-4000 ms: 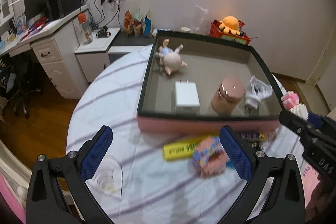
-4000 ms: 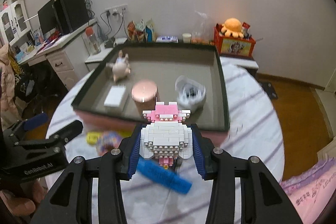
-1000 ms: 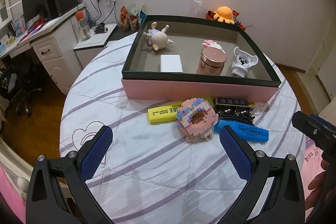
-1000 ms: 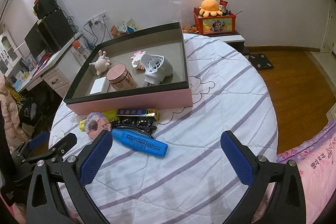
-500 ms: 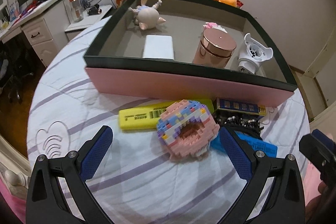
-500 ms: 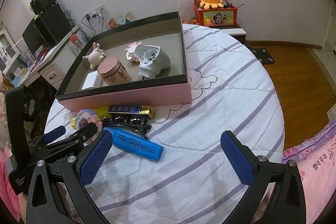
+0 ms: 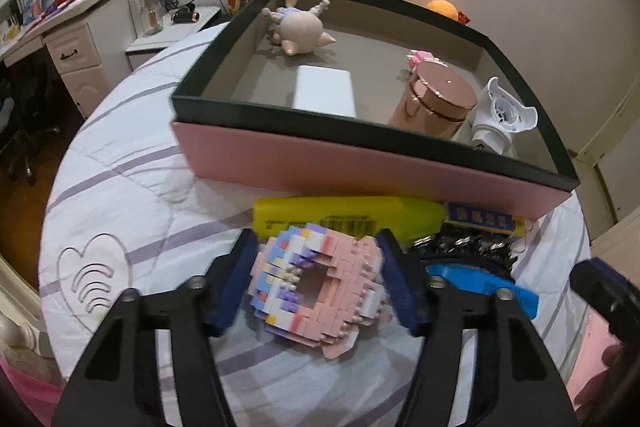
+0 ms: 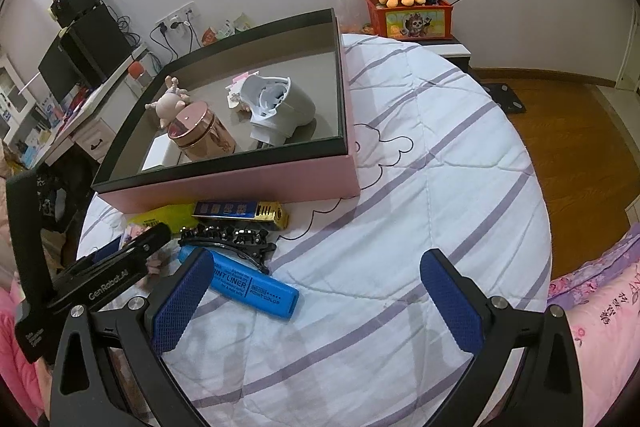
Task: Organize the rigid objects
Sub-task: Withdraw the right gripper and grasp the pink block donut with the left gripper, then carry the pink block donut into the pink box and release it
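Here the left gripper (image 7: 316, 279) jaws are closing onto the brick donut (image 7: 316, 281) before the pink box (image 7: 360, 171); the right gripper (image 8: 316, 303) jaws stand apart.

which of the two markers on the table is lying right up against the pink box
The yellow marker: it lies along the box's pink front wall. The blue marker lies apart from the box, beyond the black hair clip.

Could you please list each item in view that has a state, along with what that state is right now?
Left gripper: jaws closing, pads at the sides of the brick donut.
Right gripper: open, nothing between its pads.
Brick donut: lying on the table, between the left pads.
Pink box: open-topped, items inside.
Rose-gold jar: upright, lid on.
Blue marker: capped, lying flat.
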Demonstrator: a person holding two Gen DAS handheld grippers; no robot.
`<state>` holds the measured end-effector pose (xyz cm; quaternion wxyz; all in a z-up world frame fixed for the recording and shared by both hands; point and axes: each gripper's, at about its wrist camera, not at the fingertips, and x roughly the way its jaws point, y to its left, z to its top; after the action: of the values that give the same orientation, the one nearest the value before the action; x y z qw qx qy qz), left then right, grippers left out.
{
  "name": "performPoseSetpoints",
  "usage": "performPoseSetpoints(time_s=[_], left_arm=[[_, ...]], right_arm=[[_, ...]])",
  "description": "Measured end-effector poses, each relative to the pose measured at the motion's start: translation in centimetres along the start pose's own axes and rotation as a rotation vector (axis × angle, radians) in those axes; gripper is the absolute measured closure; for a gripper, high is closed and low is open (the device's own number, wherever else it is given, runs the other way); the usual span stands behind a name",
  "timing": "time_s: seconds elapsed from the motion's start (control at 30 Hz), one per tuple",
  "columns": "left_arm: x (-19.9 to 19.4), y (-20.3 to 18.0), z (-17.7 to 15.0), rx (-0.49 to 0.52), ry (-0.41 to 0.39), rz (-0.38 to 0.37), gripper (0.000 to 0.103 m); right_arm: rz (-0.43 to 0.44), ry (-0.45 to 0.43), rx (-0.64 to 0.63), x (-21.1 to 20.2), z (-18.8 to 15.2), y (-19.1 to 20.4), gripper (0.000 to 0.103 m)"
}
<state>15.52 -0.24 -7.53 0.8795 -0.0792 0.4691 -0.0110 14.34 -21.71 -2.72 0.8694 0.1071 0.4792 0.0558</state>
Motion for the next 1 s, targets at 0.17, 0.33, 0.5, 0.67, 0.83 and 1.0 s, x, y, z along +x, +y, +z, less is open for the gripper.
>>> performPoseSetpoints(time_s=[0.17,0.33,0.5,0.67,0.83,1.0], left_arm=[[-0.8,0.8,-0.8,0.008,-0.004,-0.019,0.043],[-1.8,1.2,-1.0,0.014,-0.007,-0.023,0.043],[-3.0,1.5,-0.7,0.022,-0.03,-0.016,0.043],[-4.2,1.0,0.4,0.048,-0.066,-0.008,0.043],[-5.1,0.8,3.3,0.072,-0.118,-0.013,0.043],[-4.7,0.2,7.3,0.095,-0.169,-0.012,0.043]], right_arm=[[0.008,-0.001,-0.014,0.0,0.0,0.6,0.0],[0.014,-0.004,-0.021,-0.2,0.0,1.1,0.0],[0.014,-0.007,-0.021,-0.2,0.1,1.2,0.0],[0.019,-0.011,-0.025,-0.1,0.5,1.6,0.0],[0.017,-0.024,-0.03,0.0,1.4,1.9,0.0],[0.013,-0.039,-0.032,0.4,3.0,2.3,0.0]])
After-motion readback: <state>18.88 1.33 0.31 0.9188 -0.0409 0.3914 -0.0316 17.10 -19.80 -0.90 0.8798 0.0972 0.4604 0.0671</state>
